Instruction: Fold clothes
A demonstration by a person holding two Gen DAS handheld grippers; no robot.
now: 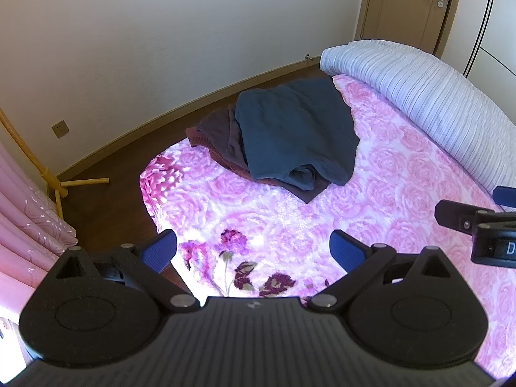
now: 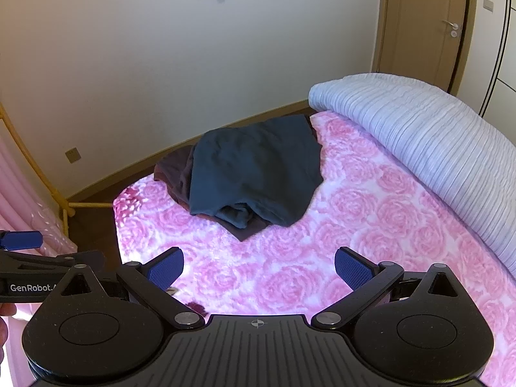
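A pile of clothes lies on the far corner of the pink rose-patterned bed (image 1: 403, 200) (image 2: 371, 225). On top is a crumpled dark teal garment (image 1: 296, 135) (image 2: 254, 174); a dark brown garment (image 1: 219, 129) (image 2: 175, 171) sticks out beneath it on the left. My left gripper (image 1: 253, 251) hovers open above the near bed, well short of the pile, nothing between its blue pads (image 1: 159, 251). My right gripper (image 2: 259, 267) is likewise open and empty, nearer than the pile. Each gripper shows at the other view's edge: the right gripper (image 1: 477, 219), the left gripper (image 2: 22, 242).
A rolled striped white quilt (image 1: 419, 96) (image 2: 419, 138) runs along the bed's right side. Dark wood floor (image 1: 122, 161) lies left of the bed, with a yellow wooden stand (image 1: 61, 187) and pink curtains (image 1: 25, 225). A door (image 1: 416, 3) stands behind.
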